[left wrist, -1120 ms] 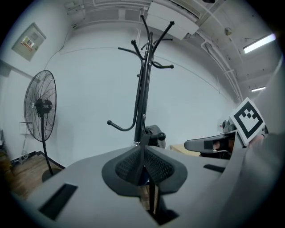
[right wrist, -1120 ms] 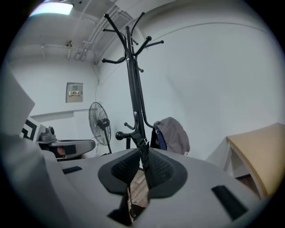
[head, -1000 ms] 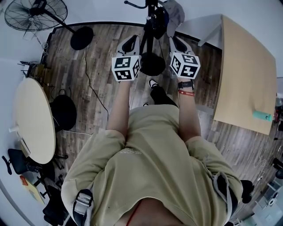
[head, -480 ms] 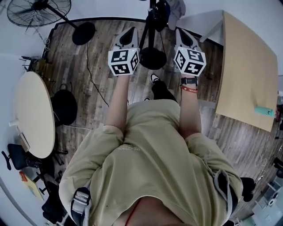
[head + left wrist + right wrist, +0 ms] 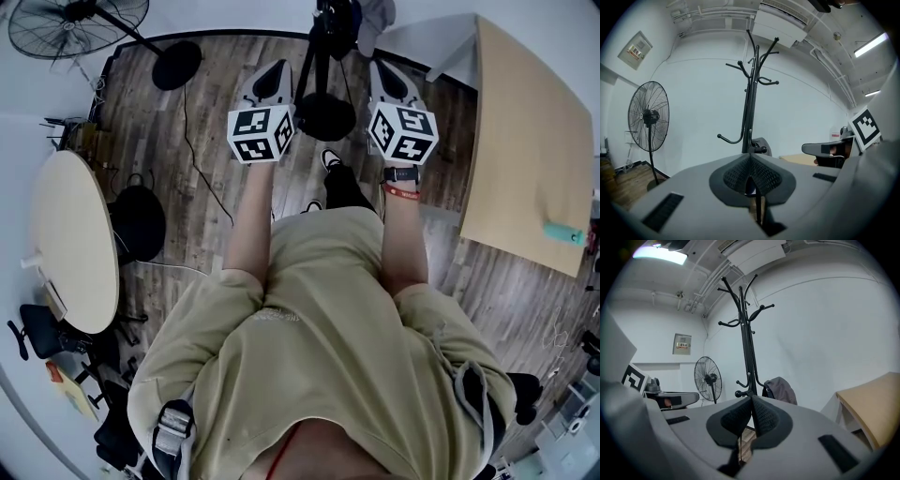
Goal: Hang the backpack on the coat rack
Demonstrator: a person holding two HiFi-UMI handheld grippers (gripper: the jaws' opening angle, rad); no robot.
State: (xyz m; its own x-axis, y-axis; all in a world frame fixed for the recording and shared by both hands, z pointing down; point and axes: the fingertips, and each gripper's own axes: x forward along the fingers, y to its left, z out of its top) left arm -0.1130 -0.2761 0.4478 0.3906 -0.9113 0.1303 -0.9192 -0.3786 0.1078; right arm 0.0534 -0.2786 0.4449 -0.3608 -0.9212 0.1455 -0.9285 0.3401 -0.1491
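Note:
The black coat rack (image 5: 319, 56) stands on the wood floor just ahead of me, its round base (image 5: 325, 117) between my two grippers. A grey backpack (image 5: 367, 17) hangs low on its right side, also seen as backpack (image 5: 781, 390) in the right gripper view and partly as backpack (image 5: 762, 144) behind the left jaws. My left gripper (image 5: 273, 82) and right gripper (image 5: 390, 81) are held up side by side, apart from the rack. Left gripper (image 5: 750, 161) and right gripper (image 5: 751, 405) each have their pads pressed together, with nothing between them. The upper hooks (image 5: 757, 61) are bare.
A pedestal fan (image 5: 73, 21) stands at the far left, with a cable across the floor. A round table (image 5: 70, 248) is at my left and a rectangular table (image 5: 525, 141) at my right, carrying a teal object (image 5: 565, 233). Chairs and clutter crowd the lower left.
Both grippers have drifted a little apart and slightly forward toward the rack. Their jaws stay shut.

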